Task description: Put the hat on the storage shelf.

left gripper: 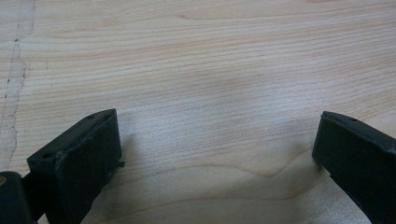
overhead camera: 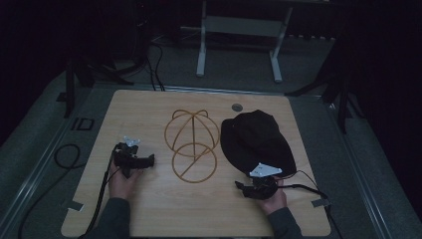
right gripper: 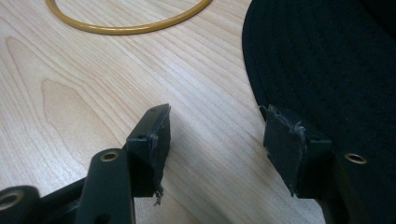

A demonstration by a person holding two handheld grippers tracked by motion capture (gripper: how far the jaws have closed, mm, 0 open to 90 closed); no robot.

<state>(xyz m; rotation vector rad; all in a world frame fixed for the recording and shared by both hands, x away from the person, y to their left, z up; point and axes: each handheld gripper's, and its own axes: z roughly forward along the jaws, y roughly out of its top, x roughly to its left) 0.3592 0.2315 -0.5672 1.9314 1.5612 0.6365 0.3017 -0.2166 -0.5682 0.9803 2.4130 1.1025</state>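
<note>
Currently the black hat (overhead camera: pixel 256 142) lies on the right half of the table (overhead camera: pixel 149 214), just beside the yellow wire hat stand (overhead camera: pixel 191 144). Right gripper (right gripper: pixel 215 140) sits at the brim's near edge, jaws apart, bare wood between them. Left gripper (left gripper: pixel 217 144) rests left of the stand, jaws spread wide, holding nothing.

Your black hat (overhead camera: pixel 256 142) — soft, brim flat on table, right of centre in high view; your tan wire hat stand (overhead camera: pixel 191 144) just left — lying tipped.
</note>
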